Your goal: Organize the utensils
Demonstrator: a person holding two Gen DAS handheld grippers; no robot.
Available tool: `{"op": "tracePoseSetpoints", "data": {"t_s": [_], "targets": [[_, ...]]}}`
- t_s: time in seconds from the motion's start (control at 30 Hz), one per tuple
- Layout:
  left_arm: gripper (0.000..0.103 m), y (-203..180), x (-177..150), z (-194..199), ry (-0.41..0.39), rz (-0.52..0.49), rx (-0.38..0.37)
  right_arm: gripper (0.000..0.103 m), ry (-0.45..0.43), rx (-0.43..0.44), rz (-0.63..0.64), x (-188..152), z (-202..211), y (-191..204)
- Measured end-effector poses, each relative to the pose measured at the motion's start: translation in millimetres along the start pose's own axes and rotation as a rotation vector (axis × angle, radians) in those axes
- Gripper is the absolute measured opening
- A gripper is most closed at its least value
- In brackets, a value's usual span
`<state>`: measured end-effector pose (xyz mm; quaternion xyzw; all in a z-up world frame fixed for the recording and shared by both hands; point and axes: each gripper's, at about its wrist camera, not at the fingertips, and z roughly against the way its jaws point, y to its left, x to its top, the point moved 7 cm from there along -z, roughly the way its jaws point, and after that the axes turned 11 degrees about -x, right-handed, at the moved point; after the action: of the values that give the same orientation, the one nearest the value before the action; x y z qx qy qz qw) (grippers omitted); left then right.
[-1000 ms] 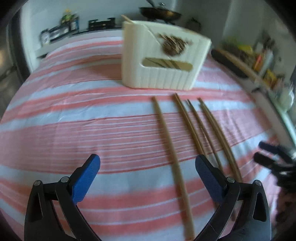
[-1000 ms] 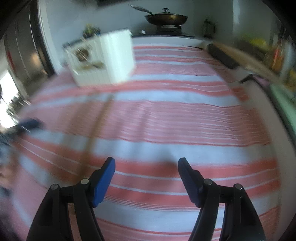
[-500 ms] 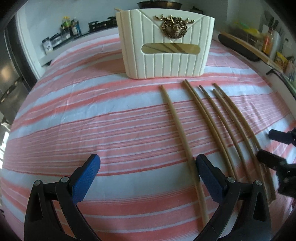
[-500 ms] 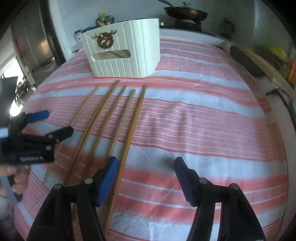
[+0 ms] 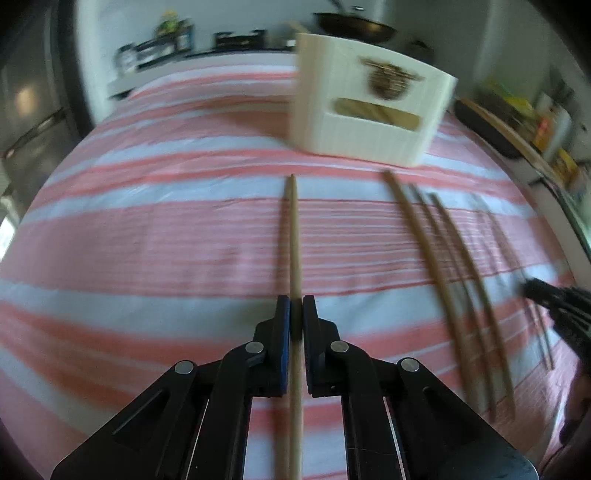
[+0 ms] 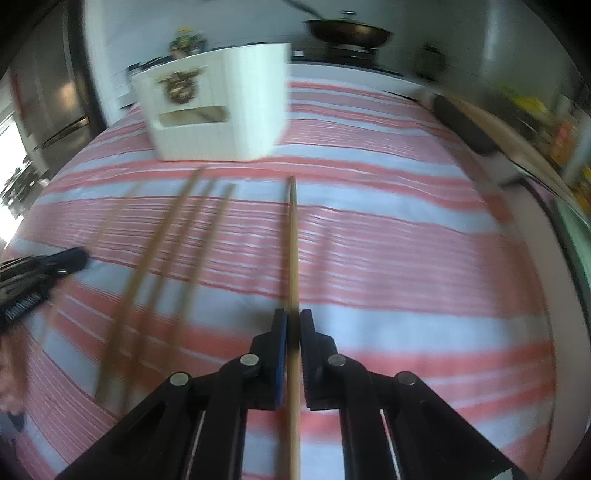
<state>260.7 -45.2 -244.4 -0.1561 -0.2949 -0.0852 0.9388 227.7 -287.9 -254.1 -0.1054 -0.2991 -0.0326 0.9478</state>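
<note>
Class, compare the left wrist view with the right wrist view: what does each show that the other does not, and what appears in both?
Only the left wrist view shows the left tool closed on the leftmost chopstick, with the right tool at the right edge.

Only the right wrist view shows the right tool closed on the rightmost chopstick, with the left tool at the left edge.

Both show the cream holder, the loose chopsticks between the two held ones, the striped cloth and the dark pan behind.
</note>
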Motion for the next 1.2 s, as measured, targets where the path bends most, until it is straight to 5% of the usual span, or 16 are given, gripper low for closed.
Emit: {"op": "tracePoseSetpoints", "data": {"t_s": [0.13, 0.2, 0.23, 0.3, 0.47, 0.7, 1.2], "targets": [[0.010, 25, -2, 11, 0.008, 0.017, 0.016, 0.008, -0.010, -0.072, -0.006, -13, 9, -28], [0.040, 31, 0, 9, 0.022, 0.017, 0.002, 0.014, -0.025, -0.044, -0.010, -13, 11, -29], [0.047, 32, 1, 8, 0.021, 0.014, -0.006, 0.034, -0.021, -0.033, -0.011, -13, 10, -28], [0.070, 36, 4, 5, 0.024, -0.003, -0.004, 0.057, -0.026, -0.024, -0.020, -11, 7, -27], [0.089, 40, 1, -2, 0.017, -0.073, 0.080, 0.062, -0.036, -0.003, -0.012, -13, -3, -22], [0.100, 47, 2, -6, 0.027, -0.040, 0.096, 0.063, -0.054, 0.002, -0.016, -14, -3, -21], [0.101, 49, 2, -7, 0.027, -0.034, 0.091, 0.063, -0.057, 0.000, -0.012, -15, -2, -22]]}}
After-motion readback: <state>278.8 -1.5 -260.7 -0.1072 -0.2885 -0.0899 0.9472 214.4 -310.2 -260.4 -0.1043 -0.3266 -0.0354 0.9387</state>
